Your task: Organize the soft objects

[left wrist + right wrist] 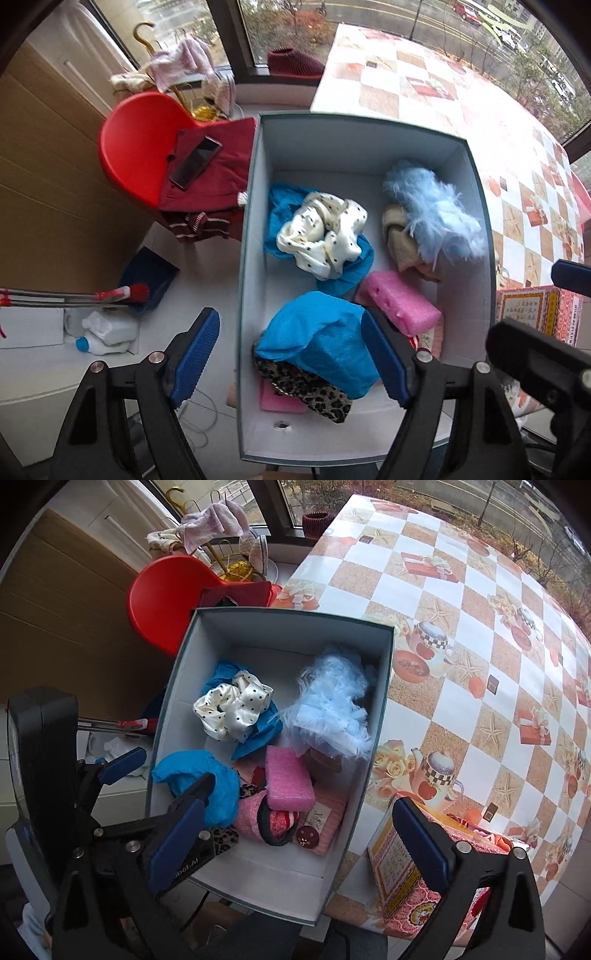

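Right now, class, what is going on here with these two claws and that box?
A person holds a claw in each hand over an open box at the table's edge. Both claws, left and right, are open and hold nothing. The box already holds soft things: blue cloths, a spotted white cloth, a fluffy blue piece and a pink sponge.

Leopard cloth (314,387) largely covered by blue cloth (321,339), beige item (397,236) half hidden under blue fluff (432,206), printed box (406,871) cut off behind right finger (421,845)
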Motion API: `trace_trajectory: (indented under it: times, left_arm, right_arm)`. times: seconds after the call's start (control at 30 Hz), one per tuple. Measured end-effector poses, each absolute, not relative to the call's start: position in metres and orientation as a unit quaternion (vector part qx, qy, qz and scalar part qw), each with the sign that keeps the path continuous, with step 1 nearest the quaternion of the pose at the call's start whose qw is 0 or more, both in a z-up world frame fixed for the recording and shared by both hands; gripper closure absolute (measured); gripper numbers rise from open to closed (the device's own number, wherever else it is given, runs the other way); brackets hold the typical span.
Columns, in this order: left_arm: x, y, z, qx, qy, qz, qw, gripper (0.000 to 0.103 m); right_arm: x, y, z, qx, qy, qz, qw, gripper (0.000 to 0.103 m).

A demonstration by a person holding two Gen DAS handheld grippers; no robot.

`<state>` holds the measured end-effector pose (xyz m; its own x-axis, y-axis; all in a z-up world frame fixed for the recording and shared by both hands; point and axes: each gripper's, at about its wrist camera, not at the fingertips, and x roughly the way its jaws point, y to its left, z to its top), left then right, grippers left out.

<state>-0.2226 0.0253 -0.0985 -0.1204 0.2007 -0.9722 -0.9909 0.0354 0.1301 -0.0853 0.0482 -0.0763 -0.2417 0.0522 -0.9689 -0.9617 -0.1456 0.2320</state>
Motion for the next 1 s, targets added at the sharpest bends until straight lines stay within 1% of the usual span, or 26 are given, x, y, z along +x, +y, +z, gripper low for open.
trace_trajectory:
  times: [0.07,0.2,0.33,0.37,0.4,0.43,0.47,0.57,0.63,0.7,0.87,1.0]
  left_arm:
    - [-0.223,0.023,-0.093,-0.395,0.491,0.572,0.526,0.021]
    - [-0.224,0.025,-0.099,-0.439,0.493,0.501,0.560,0.021]
    - [-0.224,0.017,-0.099,-0.450,0.480,0.483,0.578,0.020]
    - [-0.225,0.015,-0.098,-0.455,0.473,0.478,0.583,0.018]
    - [-0.228,0.014,-0.093,-0.460,0.467,0.474,0.588,0.012]
    - [-0.227,0.020,-0.091,-0.462,0.464,0.471,0.591,0.004]
    - [-0.226,0.019,-0.090,-0.462,0.464,0.466,0.595,0.000]
    - [-0.222,0.013,-0.086,-0.453,0.468,0.449,0.612,0.000]
    - [-0.220,0.005,-0.063,-0.437,0.469,0.457,0.616,0.000]
    - [-0.219,-0.003,-0.057,-0.431,0.469,0.460,0.618,0.000]
    - [-0.223,-0.012,-0.047,-0.446,0.456,0.460,0.617,0.000]
    - [-0.224,-0.014,-0.043,-0.446,0.464,0.456,0.614,0.000]
  right_arm:
    - [-0.083,0.045,-0.062,-0.445,0.496,0.615,0.421,0.001]
    - [-0.081,0.038,-0.035,-0.430,0.482,0.631,0.430,0.001]
    - [-0.081,0.032,-0.015,-0.419,0.475,0.644,0.429,0.001]
    - [-0.081,0.030,-0.012,-0.418,0.474,0.646,0.428,0.001]
    - [-0.081,0.028,-0.009,-0.417,0.473,0.648,0.428,0.001]
    - [-0.080,0.027,-0.007,-0.417,0.472,0.648,0.428,0.001]
    - [-0.080,0.025,-0.005,-0.418,0.471,0.648,0.429,0.001]
    - [-0.077,0.020,-0.002,-0.417,0.468,0.647,0.434,0.001]
    - [-0.076,0.019,-0.001,-0.420,0.461,0.645,0.442,0.001]
    - [-0.075,0.018,-0.001,-0.422,0.458,0.641,0.448,0.001]
    - [-0.072,0.016,-0.004,-0.424,0.466,0.630,0.454,0.001]
    - [-0.071,0.014,-0.008,-0.426,0.476,0.621,0.455,0.001]
